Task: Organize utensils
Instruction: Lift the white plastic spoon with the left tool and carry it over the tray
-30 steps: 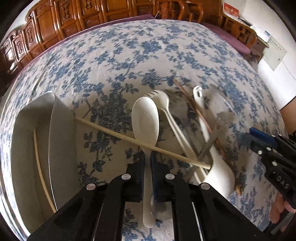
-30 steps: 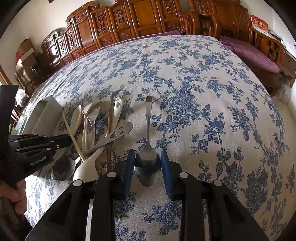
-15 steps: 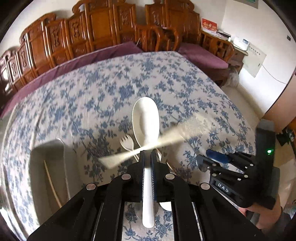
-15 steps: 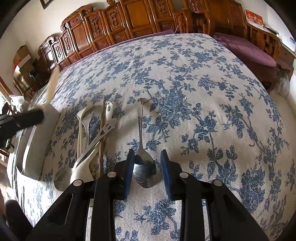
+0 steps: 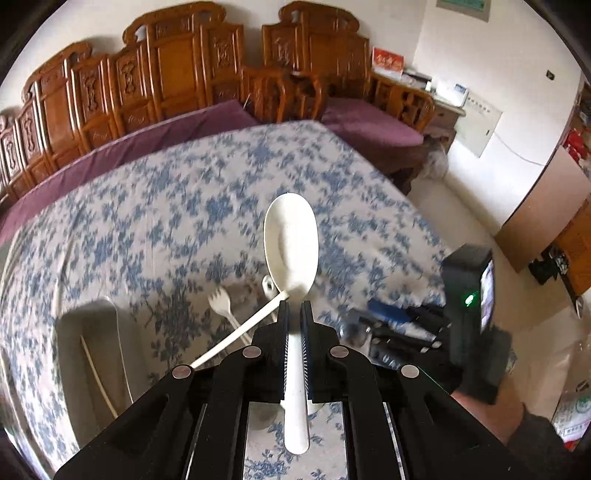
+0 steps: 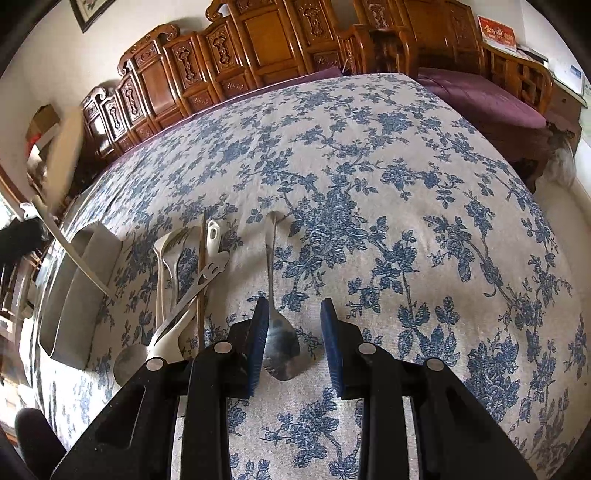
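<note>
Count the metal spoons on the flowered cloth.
2. One metal spoon lies between the open right tongs; a second metal spoon lies in the utensil pile left of it, bowl nearest the camera. More may hide under the pile.

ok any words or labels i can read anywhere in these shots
Nothing reads clearly.
Red sign by the far wall: gold characters, too small to read.
Right tongs: white lettering on the body, blurred.
Bag on the floor: green print, blurred.
</note>
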Demonstrator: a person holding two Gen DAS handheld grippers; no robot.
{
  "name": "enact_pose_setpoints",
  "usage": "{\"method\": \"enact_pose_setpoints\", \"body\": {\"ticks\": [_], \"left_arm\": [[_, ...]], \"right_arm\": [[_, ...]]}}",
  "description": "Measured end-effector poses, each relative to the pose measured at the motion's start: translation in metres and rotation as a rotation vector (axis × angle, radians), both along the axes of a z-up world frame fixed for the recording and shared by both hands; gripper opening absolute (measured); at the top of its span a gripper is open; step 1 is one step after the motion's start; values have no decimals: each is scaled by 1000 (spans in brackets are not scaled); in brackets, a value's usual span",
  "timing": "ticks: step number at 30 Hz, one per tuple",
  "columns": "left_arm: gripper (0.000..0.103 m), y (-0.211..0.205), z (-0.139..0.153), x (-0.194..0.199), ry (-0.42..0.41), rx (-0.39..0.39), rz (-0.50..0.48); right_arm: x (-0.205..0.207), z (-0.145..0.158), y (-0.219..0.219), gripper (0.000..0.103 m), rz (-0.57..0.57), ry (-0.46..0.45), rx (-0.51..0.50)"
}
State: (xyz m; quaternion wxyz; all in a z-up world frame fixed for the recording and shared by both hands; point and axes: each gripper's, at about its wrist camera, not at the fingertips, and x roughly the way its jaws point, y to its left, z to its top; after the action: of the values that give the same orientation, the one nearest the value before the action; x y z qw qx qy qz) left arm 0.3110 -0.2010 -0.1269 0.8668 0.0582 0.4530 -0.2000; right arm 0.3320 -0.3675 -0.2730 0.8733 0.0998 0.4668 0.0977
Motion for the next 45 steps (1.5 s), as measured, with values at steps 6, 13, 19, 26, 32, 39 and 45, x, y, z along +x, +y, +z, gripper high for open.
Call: {"method": "enact_pose_setpoints", "body": {"ticks": [6,13,19,26,32,39,45], "left_arm": [[6,-1,26,5,-36,-26,12],[6,3,41,12,-73,-7,30],[6,19,30,13,-63,8,59],[6,33,21,14,-57,9,78],[6,39,13,13,-50,11,84],[6,46,3,12,-37,12,93],[6,59,0,8,-37,8,107]], "right_arm": [[-1,3,-4,32,-1,-12,7],[2,-3,5,32,40,-4,-34],[0,-3,23,32,88,-28,-112],[-3,-5,40,32,116,-42,-219],[-8,-8,45,32,140,-27,-249],[-9,-14,50,30,142,-26,-331],[-5,3,19,30,67,-27,-97]]}}
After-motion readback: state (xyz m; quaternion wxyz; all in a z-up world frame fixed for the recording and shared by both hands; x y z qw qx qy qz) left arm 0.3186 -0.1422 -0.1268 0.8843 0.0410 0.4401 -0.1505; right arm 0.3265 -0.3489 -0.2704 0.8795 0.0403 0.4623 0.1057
